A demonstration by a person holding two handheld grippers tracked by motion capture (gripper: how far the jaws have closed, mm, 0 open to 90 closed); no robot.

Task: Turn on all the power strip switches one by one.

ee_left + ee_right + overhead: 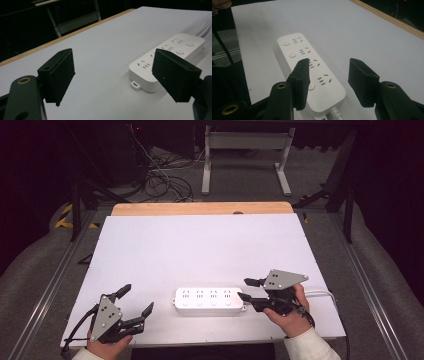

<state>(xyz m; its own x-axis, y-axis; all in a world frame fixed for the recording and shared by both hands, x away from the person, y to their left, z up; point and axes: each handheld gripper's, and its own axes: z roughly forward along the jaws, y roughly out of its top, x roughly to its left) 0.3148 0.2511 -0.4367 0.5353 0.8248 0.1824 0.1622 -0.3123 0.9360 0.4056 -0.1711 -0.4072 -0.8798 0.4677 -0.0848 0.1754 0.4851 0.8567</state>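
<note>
Two grippers are in your hands, and neither has anything between its fingers. Your left gripper (134,301) sits near the front left corner of the table (200,245) with its fingers spread wide and nothing between them; in the left gripper view the two black pads (60,75) stand far apart over bare white surface, and the power strip (165,62) lies off to one side beyond them, not touched. Your right gripper (246,289) is at the strip's right end, its fingers about half open, pointing toward the strip. From the high view the lower fingertip looks level with the end of the power strip (209,300), but you cannot tell there whether it touches. The right gripper view settles more: its fingers (302,80) hang above the cord end of the power strip (312,72), one over the top face near the last button, the other out past the strip's edge over the table, so the pads are not pressing on the casing. That view also shows the white cord (335,113) leaving the near end of the strip, and the four sockets with a round button beside each. The high view instead gives the layout: the strip lies lengthwise along the table's front edge, between your two hands, nearer the right one, with its cord (320,293) running off to the right behind your right hand (290,317).
</note>
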